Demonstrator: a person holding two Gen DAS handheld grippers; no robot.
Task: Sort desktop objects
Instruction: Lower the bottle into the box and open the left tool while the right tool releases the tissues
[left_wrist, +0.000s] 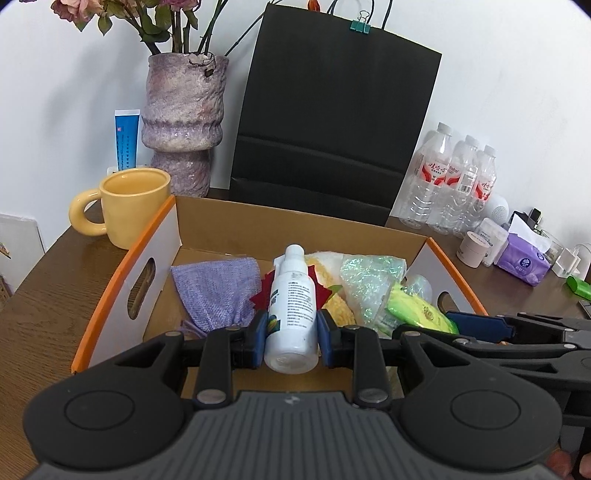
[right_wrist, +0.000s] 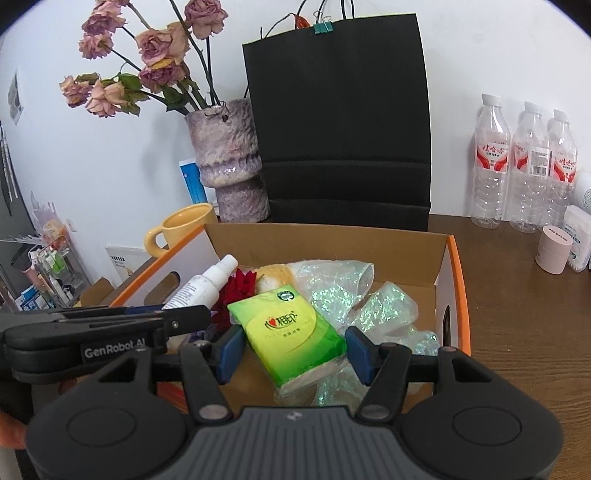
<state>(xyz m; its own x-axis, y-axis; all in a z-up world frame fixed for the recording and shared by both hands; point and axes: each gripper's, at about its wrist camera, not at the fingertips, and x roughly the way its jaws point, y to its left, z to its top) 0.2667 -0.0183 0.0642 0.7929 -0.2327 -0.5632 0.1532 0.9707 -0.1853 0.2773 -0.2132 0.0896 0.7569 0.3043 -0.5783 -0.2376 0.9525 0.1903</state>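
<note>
Sideways, "GenRobot.AI" on the left gripper (right_wrist: 184, 314) arm.

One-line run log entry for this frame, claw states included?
left claw: shut on white spray bottle | right claw: open around green tissue pack, not clamped | both over cardboard box | phase: picking

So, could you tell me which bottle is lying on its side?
The white spray bottle in the left gripper; the three water bottles stand upright.
</note>
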